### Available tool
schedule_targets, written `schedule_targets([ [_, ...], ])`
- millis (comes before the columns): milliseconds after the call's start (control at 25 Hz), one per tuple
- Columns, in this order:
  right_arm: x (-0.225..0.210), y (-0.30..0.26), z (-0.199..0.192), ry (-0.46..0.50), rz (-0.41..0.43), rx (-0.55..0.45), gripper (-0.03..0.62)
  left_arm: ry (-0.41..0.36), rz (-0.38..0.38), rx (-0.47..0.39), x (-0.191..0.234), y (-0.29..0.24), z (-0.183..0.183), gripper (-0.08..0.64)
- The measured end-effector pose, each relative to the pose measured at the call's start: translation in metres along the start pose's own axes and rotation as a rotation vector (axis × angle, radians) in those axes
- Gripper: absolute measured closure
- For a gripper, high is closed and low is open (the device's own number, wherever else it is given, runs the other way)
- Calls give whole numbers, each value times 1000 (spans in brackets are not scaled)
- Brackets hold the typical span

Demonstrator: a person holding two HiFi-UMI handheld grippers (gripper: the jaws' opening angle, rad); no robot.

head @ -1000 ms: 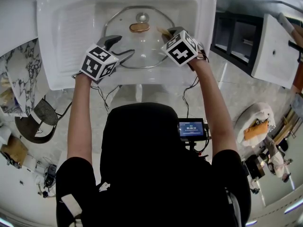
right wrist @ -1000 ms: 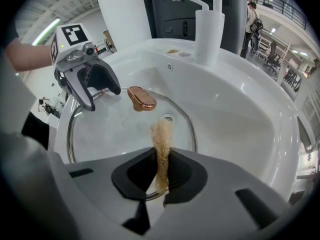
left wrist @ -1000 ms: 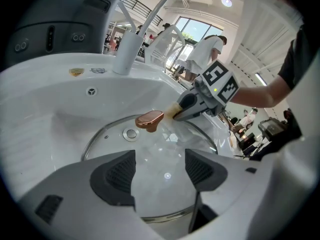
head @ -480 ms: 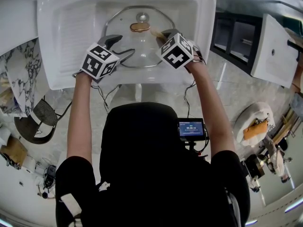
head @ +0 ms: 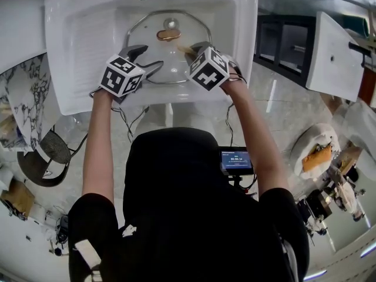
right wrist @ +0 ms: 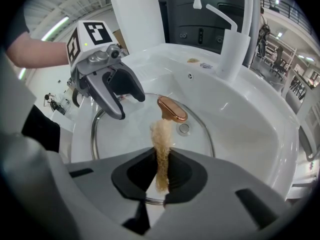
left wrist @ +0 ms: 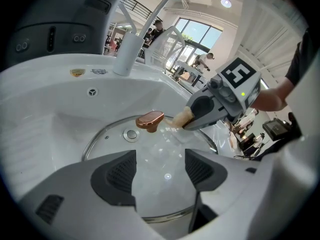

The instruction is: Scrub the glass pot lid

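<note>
The glass pot lid [head: 167,54] lay in the white sink [head: 88,34] with its copper knob [head: 168,34] up. The right gripper [head: 191,47] had its fingers clamped on a tan scrubbing pad [right wrist: 161,149], whose tip was just beside the knob. The left gripper [left wrist: 160,171] held its fingers apart over the lid's near rim. Only the gripper views showed the faucet [right wrist: 235,49]. The rim stickers [left wrist: 77,72] were unreadable.

- Big open indoor hall rigged as a mock wash station, not a home kitchen.
- White ceramic sink [head: 70,69] at 12 o'clock stands alone on glossy pale stone-look floor [head: 282,104], with a tall white tap [left wrist: 131,44] on its rear deck.
- White boxy unit [head: 332,51] at 2 o'clock.
- Round ceiling spotlights [left wrist: 226,3], tall windows [left wrist: 200,34], metal railing [right wrist: 287,9].
- People standing in the background [left wrist: 204,61].
- Loose gear on the floor at 4 o'clock [head: 329,198].
</note>
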State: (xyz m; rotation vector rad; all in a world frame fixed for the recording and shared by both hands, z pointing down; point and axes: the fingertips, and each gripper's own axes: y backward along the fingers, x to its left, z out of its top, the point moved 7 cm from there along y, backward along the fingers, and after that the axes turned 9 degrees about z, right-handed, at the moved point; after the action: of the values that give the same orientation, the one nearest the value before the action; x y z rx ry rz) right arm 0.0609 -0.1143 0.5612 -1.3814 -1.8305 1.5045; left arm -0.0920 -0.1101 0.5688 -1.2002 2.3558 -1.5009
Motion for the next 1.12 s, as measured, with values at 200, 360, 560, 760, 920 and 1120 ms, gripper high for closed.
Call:
schedule_targets([
  [200, 12, 2, -3, 8, -8, 3, 578, 4, 15, 0, -3, 0, 0, 276],
  [360, 21, 3, -4, 16, -10, 15, 577, -1, 38, 11, -4, 2, 1, 276],
  [560, 28, 9, -6, -1, 11, 23, 577, 1, 59, 44, -10, 6, 3, 304],
  [760, 36, 12, -8, -26, 40, 23, 577, -43, 35, 71, -23, 13, 1, 383],
  [920, 44, 16, -10, -58, 68, 15, 577, -44, 12, 48, -34, 24, -5, 411],
  [1120, 59, 26, -11, -96, 61, -32, 577, -65, 19, -10, -48, 47, -7, 468],
])
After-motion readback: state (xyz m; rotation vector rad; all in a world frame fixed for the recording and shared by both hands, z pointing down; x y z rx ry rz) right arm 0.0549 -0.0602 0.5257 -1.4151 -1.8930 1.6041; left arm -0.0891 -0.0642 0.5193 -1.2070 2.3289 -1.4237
